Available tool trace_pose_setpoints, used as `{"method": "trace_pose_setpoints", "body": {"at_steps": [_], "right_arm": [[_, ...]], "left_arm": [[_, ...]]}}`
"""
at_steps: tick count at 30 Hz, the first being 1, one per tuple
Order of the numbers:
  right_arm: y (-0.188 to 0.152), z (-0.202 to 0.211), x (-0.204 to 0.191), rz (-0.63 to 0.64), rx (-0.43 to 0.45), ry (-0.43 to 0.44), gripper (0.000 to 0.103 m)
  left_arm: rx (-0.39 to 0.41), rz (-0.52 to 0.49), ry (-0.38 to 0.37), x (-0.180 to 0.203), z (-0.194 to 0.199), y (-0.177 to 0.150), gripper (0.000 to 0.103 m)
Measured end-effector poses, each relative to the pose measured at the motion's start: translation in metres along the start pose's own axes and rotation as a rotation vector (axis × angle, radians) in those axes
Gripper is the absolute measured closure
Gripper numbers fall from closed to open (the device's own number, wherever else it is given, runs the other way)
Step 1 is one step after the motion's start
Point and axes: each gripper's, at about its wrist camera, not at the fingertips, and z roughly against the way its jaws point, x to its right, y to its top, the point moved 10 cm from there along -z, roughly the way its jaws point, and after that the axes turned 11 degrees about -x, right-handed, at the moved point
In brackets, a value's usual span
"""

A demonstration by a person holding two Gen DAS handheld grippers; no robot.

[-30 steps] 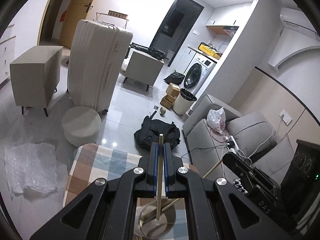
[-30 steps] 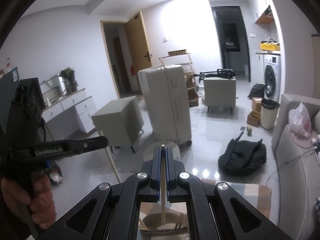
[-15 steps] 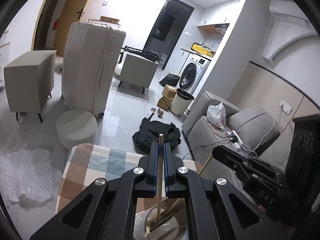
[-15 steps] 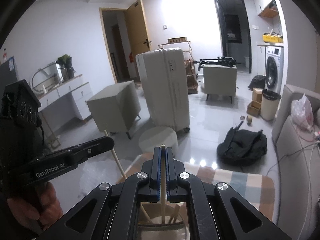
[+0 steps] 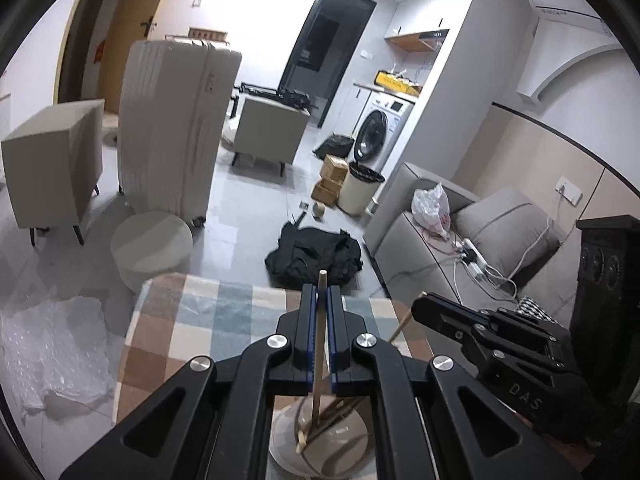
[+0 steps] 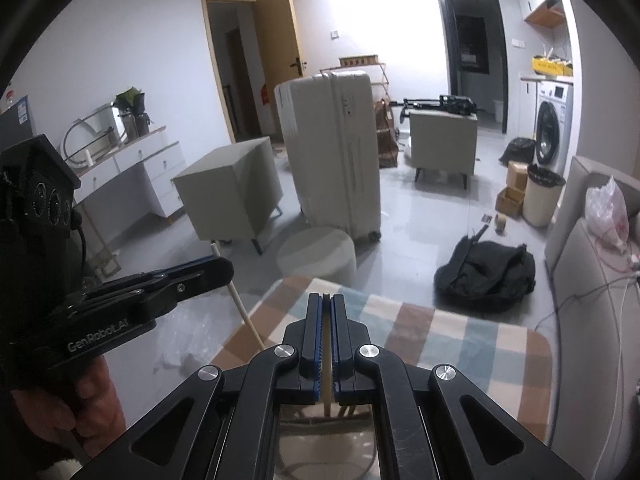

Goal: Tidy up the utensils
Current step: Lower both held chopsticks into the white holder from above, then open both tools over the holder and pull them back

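My left gripper (image 5: 321, 292) is shut on a wooden chopstick (image 5: 319, 344) that stands nearly upright, its lower end inside a pale round holder (image 5: 320, 452) on the checked tablecloth (image 5: 208, 316). Other sticks lean in that holder. My right gripper (image 6: 327, 302) is shut on a second wooden chopstick (image 6: 327, 360), whose lower end dips toward the same holder (image 6: 320, 420), mostly hidden by the jaws. In the left wrist view the right gripper (image 5: 424, 308) sits at the right with its chopstick (image 5: 402, 326) slanting down. In the right wrist view the left gripper (image 6: 216, 272) appears at the left, held by a hand (image 6: 84, 404).
The table's far edge (image 6: 400, 300) drops to a grey tiled floor. Beyond it stand a round stool (image 5: 152, 244), a white suitcase (image 5: 172, 128), a black bag (image 5: 316, 256) and a grey sofa (image 5: 472, 240) on the right. Bubble wrap (image 5: 52, 356) lies on the floor at left.
Both grippers have sunk toward the table with their chopsticks still clamped, and the holder shows larger below the left jaws. The right gripper has come closer in the left wrist view.
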Motion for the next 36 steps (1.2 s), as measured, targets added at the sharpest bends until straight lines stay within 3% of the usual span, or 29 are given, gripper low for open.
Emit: {"method": "trace_pose_setpoints", "body": {"at_steps": [7, 10, 13, 17, 21, 28, 33, 36], "right_arm": [[-0.006, 0.005, 0.008, -0.034, -0.012, 0.007, 0.094], [-0.010, 0.013, 0.015, -0.071, -0.007, -0.001, 0.087], [-0.015, 0.024, 0.021, -0.103, 0.006, -0.012, 0.079], [-0.025, 0.038, 0.025, -0.126, 0.015, -0.037, 0.066], [-0.037, 0.055, 0.026, -0.146, 0.027, -0.057, 0.063], [-0.055, 0.086, 0.015, -0.168, 0.071, -0.073, 0.048], [-0.068, 0.108, 0.006, -0.179, 0.102, -0.085, 0.039], [-0.074, 0.118, 0.001, -0.181, 0.115, -0.095, 0.035]], "left_arm": [[-0.112, 0.020, -0.018, -0.001, -0.005, -0.013, 0.102], [-0.130, 0.017, 0.015, -0.001, 0.000, -0.017, 0.091], [-0.127, 0.004, 0.046, 0.002, 0.008, -0.022, 0.083], [-0.124, 0.019, 0.064, 0.004, 0.020, -0.029, 0.062], [-0.116, 0.016, 0.088, 0.009, 0.030, -0.034, 0.059], [-0.081, -0.003, 0.146, 0.016, 0.053, -0.042, 0.040], [-0.071, -0.019, 0.162, 0.022, 0.064, -0.050, 0.037], [-0.062, -0.021, 0.180, 0.024, 0.071, -0.056, 0.030]]}}
